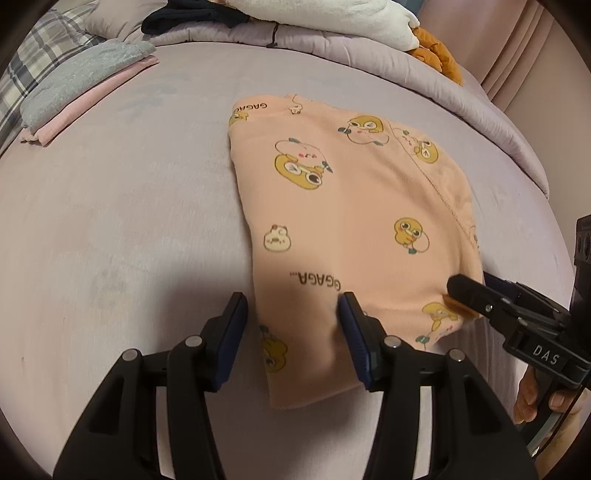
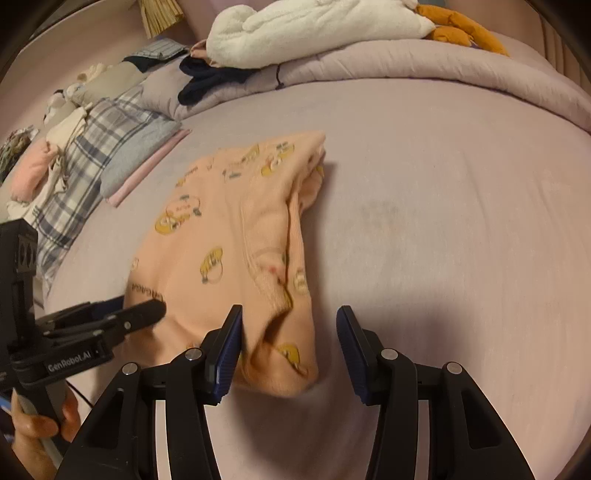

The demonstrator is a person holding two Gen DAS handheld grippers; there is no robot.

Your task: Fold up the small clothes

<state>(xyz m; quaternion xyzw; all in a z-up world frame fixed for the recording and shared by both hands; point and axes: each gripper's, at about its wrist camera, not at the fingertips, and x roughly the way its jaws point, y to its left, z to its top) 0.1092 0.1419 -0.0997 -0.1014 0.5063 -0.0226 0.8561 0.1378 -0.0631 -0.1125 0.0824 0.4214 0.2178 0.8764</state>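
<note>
A folded peach garment [image 1: 351, 221] printed with yellow cartoon ducks lies on the lilac bed sheet [image 1: 129, 221]. It also shows in the right wrist view [image 2: 229, 251]. My left gripper [image 1: 293, 332] is open, its jaws straddling the garment's near left edge. My right gripper [image 2: 288, 339] is open over the garment's near right corner. In the left wrist view the right gripper [image 1: 465, 291] reaches in from the right, touching the garment's near edge. In the right wrist view the left gripper [image 2: 147, 312] reaches in from the left.
A folded stack of grey and pink cloth [image 1: 85, 88] lies at the far left on a plaid pillow [image 2: 85, 162]. A rolled lilac duvet [image 2: 406, 74] with a white plush toy [image 2: 314, 26] and dark clothes [image 2: 210, 81] runs along the far side.
</note>
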